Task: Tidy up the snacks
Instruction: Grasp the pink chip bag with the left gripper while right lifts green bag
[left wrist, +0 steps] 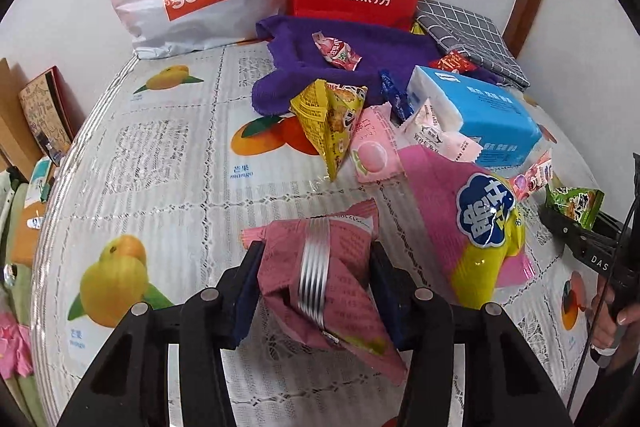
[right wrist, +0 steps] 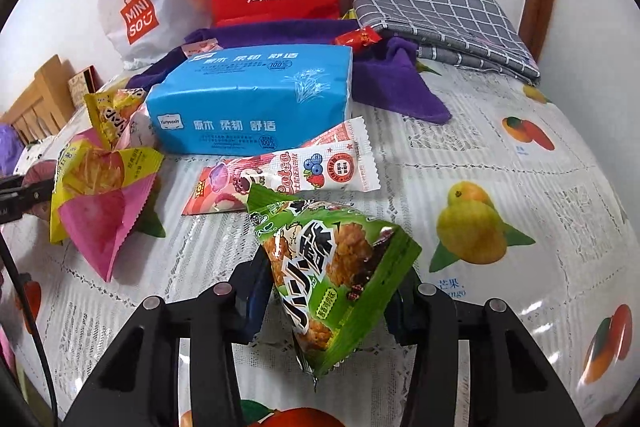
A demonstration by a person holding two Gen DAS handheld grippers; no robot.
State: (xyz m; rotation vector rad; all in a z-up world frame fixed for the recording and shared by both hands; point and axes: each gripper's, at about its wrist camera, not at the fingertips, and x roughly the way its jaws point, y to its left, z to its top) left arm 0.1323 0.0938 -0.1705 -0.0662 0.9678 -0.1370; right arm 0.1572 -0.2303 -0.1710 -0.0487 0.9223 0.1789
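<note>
Snacks lie in a heap by the blue tissue pack [right wrist: 250, 99] on the worktop [left wrist: 168, 163], with bare cloth to its left, while the left gripper [left wrist: 316, 279] jaws squeeze a pink packet [left wrist: 320, 275] and the right gripper [right wrist: 332, 291] jaws squeeze a green packet [right wrist: 332, 267].

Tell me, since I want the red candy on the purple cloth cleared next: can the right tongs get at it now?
Probably not yet. The right tongs are shut on the green snack packet, and the blue tissue pack lies between them and the red candy. Dropping the packet and going over the pack should work.
</note>
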